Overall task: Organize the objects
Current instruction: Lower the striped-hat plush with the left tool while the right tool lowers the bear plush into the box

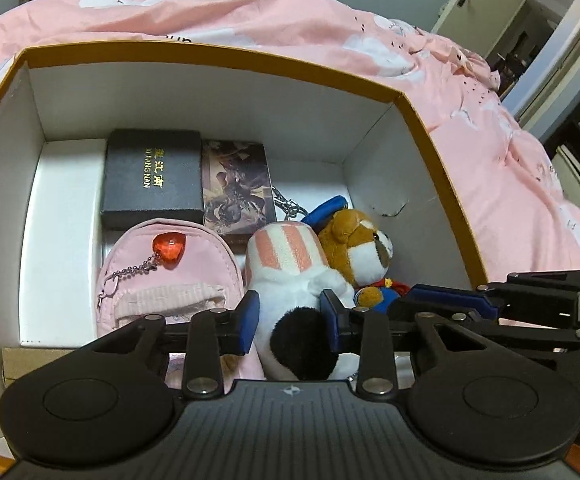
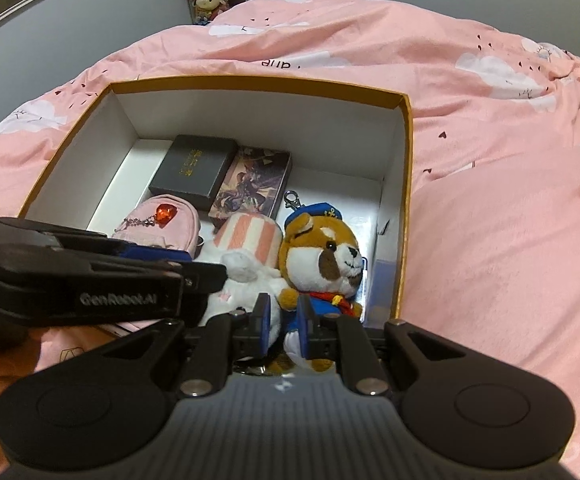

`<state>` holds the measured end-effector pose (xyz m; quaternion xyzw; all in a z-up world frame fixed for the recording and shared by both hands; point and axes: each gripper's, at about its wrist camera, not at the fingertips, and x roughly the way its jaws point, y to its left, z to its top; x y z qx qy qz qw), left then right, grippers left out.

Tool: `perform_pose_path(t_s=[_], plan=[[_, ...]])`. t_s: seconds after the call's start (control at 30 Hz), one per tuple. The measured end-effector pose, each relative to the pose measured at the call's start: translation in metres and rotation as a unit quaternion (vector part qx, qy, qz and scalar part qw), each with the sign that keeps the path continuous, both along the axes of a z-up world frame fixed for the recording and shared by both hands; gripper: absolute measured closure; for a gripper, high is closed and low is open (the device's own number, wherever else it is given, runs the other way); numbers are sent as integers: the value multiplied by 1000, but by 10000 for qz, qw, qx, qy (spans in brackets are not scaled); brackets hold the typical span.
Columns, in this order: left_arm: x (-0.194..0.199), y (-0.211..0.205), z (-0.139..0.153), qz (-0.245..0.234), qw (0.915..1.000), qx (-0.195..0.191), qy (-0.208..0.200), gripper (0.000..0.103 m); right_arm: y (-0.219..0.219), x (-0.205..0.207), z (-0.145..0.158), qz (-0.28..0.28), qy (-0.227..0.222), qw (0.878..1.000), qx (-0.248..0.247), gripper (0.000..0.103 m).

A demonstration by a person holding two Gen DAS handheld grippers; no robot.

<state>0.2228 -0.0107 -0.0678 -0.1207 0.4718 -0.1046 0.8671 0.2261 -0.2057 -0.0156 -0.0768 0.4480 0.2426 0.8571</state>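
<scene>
The left tool (image 1: 290, 320) pinches the white plush (image 1: 301, 320) low in the box (image 1: 218, 54). Beside it, the right tool (image 2: 284, 320) is pressed onto the dog plush (image 2: 321, 260). Farther in lie a pink pouch (image 1: 170, 276), a black case (image 1: 154, 176) and a picture card (image 1: 236, 184). The box sits on the pink bed (image 2: 489, 208).

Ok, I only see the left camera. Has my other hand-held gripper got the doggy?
Observer: Yes. The right hand-held gripper is shut on the blue outfit of the plush dog, low on its body.
Operator: What's on his hat? I just see a bit of blue.
Observer: The blue cap has a small gold anchor on the front.
</scene>
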Motion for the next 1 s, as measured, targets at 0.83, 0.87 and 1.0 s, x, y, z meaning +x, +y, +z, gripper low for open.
perform_pose_path(t_s=[0.83,0.87,1.0], plan=[[-73,-9,55,6,9877,623,-1436,22,-28,-75,41,-512,-1379,9885,363,19],[-78,-8,56,19,9872,607,-1475,20,-30,-79,41,-524,-1379,9883,387,18],[-95,-6,58,-6,9860,640,-1542,17,-33,-92,38,-570,-1327,9888,385,18]])
